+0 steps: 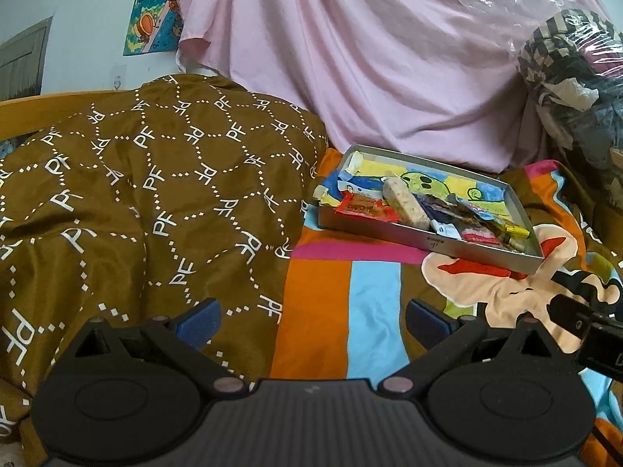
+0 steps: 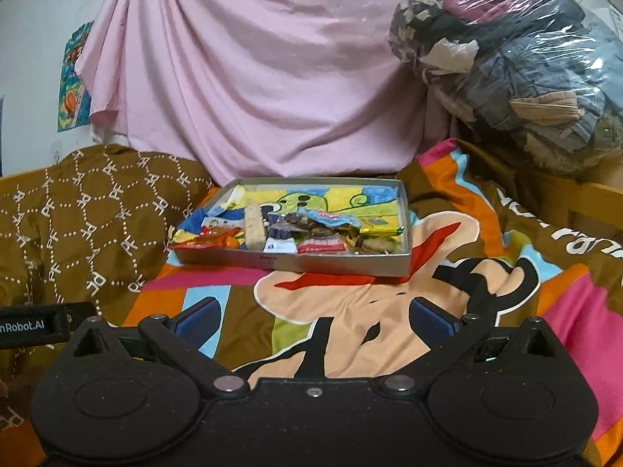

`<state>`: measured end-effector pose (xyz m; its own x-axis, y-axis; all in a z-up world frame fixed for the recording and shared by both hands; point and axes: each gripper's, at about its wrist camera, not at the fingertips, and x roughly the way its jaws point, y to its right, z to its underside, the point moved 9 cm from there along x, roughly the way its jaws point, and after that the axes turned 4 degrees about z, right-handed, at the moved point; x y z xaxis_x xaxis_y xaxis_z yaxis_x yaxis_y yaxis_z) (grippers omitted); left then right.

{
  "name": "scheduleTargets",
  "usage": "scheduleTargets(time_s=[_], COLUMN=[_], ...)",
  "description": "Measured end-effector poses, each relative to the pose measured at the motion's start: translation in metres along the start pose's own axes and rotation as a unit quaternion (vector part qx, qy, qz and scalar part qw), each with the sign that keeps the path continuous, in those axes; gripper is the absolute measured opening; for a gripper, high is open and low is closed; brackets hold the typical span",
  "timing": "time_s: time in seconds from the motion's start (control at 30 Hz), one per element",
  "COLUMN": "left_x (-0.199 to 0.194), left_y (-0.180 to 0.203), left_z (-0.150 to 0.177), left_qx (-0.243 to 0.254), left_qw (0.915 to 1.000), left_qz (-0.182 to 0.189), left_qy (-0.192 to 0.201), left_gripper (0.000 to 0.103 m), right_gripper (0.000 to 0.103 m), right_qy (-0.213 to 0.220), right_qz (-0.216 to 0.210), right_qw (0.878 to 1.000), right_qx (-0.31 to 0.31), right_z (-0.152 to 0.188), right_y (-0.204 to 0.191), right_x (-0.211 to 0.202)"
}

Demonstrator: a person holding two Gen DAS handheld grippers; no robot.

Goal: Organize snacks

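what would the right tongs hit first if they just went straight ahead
Probably the near wall of the grey snack tray; the open right tongs point at it over the cartoon blanket, though depth is unclear.

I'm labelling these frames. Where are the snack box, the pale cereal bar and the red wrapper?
Snack box [image 2: 335, 262]: right wrist view, on its grey front wall.
Cereal bar [image 2: 254, 225]: right wrist view, mid-length of the bar.
Red wrapper [image 1: 366, 208]: left wrist view, centre of the packet.

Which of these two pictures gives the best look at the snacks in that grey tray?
The right wrist view: the tray faces it squarely, snacks spread across. The left wrist view shows the tray at an angle, snacks overlapping.
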<state>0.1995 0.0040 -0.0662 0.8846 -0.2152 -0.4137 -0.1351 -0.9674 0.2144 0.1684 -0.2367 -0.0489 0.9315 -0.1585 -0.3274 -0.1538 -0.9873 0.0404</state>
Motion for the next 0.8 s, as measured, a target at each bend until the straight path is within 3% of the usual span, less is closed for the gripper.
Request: scheduleTargets(time_s=[0.8], left_x=[-0.0021], left_y=[-0.0064], left_z=[0.0039], left_qx=[-0.006], left_qw=[0.9999], left_qz=[-0.007], left_qy=[-0.005], left_gripper=[0.103], right_gripper=[0.102], right_qy=[-0.017], right_qz=[-0.011], right_qw=[1.0], right_qx=[-0.007], right_z=[0.0067], right_y=[-0.0051], right_x=[0.0052])
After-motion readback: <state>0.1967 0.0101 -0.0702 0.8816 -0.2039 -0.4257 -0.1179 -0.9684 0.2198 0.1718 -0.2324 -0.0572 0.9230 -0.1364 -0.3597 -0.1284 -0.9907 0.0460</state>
